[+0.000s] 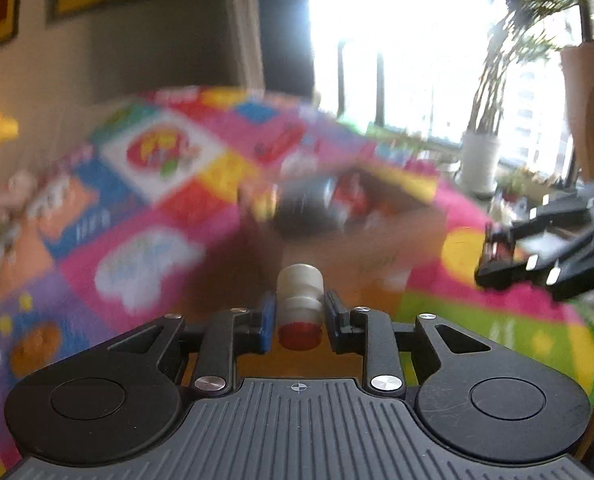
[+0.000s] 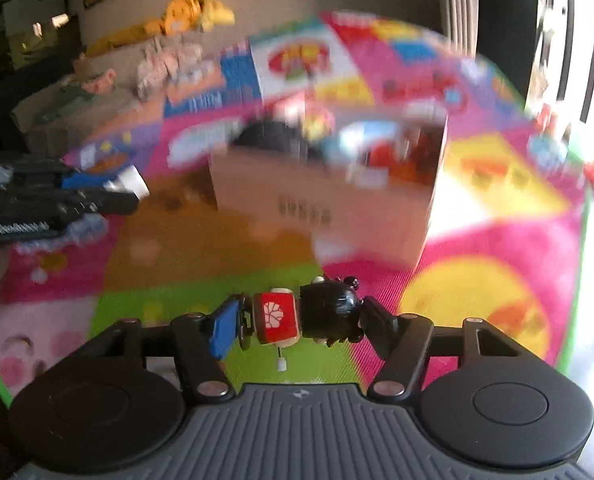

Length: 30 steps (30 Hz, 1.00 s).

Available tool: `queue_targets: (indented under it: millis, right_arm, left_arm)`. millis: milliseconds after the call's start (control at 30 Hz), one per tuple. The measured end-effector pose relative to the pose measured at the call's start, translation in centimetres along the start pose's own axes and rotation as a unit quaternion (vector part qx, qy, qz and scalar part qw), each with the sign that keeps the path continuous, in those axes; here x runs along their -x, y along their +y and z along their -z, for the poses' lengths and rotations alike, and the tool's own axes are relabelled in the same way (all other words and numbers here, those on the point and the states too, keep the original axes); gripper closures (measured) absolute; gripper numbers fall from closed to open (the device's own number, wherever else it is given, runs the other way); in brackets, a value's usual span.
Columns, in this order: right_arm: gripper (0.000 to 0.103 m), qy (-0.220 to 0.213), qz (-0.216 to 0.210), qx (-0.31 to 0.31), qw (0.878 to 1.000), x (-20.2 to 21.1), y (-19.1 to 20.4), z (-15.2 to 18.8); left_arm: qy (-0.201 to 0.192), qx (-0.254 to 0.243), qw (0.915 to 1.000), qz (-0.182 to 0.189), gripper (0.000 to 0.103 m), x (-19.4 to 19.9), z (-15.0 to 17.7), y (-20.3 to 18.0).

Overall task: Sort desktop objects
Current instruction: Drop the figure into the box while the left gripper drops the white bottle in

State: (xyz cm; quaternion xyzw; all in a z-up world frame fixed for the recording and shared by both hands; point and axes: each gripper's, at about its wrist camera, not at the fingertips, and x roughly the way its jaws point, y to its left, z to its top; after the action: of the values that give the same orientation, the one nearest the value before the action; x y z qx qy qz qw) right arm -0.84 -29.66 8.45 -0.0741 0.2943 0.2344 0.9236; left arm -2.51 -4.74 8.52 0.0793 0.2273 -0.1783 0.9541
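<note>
My left gripper (image 1: pixel 299 316) is shut on a small white bottle with a red base (image 1: pixel 300 304), held above the colourful play mat. My right gripper (image 2: pixel 297 318) is shut on a small wooden doll (image 2: pixel 305 316) with a red body and a black head, held sideways. A cardboard box (image 2: pixel 329 204) with several blurred objects inside stands on the mat ahead of both grippers; it also shows in the left wrist view (image 1: pixel 337 208). The right gripper shows at the right edge of the left wrist view (image 1: pixel 537 244), and the left gripper at the left edge of the right wrist view (image 2: pixel 97 192).
The play mat (image 2: pixel 477 280) covers the floor. Plush toys (image 2: pixel 189 12) lie along the far wall. A potted plant (image 1: pixel 479 160) stands by the bright window. Both views are motion-blurred.
</note>
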Motion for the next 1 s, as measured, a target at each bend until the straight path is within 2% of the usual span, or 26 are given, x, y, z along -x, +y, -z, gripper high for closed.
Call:
queue_targets:
  millis: [100,167,300,367,400,500,533,600,667,733,867,933,1000]
  right_arm:
    - [0.039,-0.096,0.025,0.013,0.995,5.3,-0.8,-4.7]
    - [0.039,-0.143,0.031,0.010,0.989,7.9,-1.7,-7.9]
    - [0.039,-0.175,0.039,0.005,0.984,8.3,-2.9,-12.0]
    - [0.039,-0.167,0.041,-0.003,0.985,6.9,-3.5,-13.5]
    - [0.039,-0.159,0.038,-0.011,0.986,6.0,-3.9,-14.0]
    - [0.039,-0.132,0.031,-0.039,0.990,3.9,-5.1,-14.7]
    - [0.039,-0.124,0.029,-0.045,0.991,3.1,-5.5,-14.6]
    - [0.039,-0.103,0.023,-0.057,0.993,1.4,-6.1,-14.1]
    - [0.039,-0.070,0.013,-0.076,0.995,-0.8,-6.5,-13.6]
    - [0.039,-0.030,0.006,-0.095,0.995,-3.3,-6.4,-13.0]
    - [0.038,0.046,0.004,-0.121,0.992,-7.7,-5.9,-11.7]
    - [0.035,0.062,0.000,-0.148,0.987,-8.4,-6.1,-11.2]
    - [0.024,0.054,-0.004,-0.167,0.985,-8.0,-6.5,-10.8]
  left_arm:
    - [-0.063,-0.027,0.9976,-0.005,0.074,0.9,-4.0,-1.0]
    - [-0.089,-0.039,0.9952,-0.002,0.074,0.0,-6.4,-1.8]
    - [-0.098,-0.040,0.9941,0.024,0.073,-5.1,-9.2,-3.6]
    - [-0.074,-0.035,0.9955,0.047,0.065,-7.9,-9.6,-4.2]
    - [-0.058,-0.027,0.9968,0.047,0.056,-8.7,-9.5,-4.2]
    - [-0.028,0.004,0.9986,0.044,0.042,-8.7,-7.5,-3.4]
    - [-0.018,0.009,0.9992,0.035,0.036,-8.3,-6.5,-3.1]
    - [0.009,0.015,0.9998,-0.006,0.032,-7.5,-4.5,-2.5]
    - [0.030,0.024,0.9988,-0.031,0.025,-6.7,-2.5,-2.1]
    - [0.052,0.041,0.9967,-0.048,0.012,-6.1,-0.9,-1.2]
    - [0.075,0.069,0.9927,-0.064,0.007,-5.0,0.9,0.5]
    - [0.080,0.081,0.9913,-0.066,0.005,-4.8,1.1,0.9]
    - [0.082,0.086,0.9907,-0.066,0.002,-4.7,1.1,1.1]
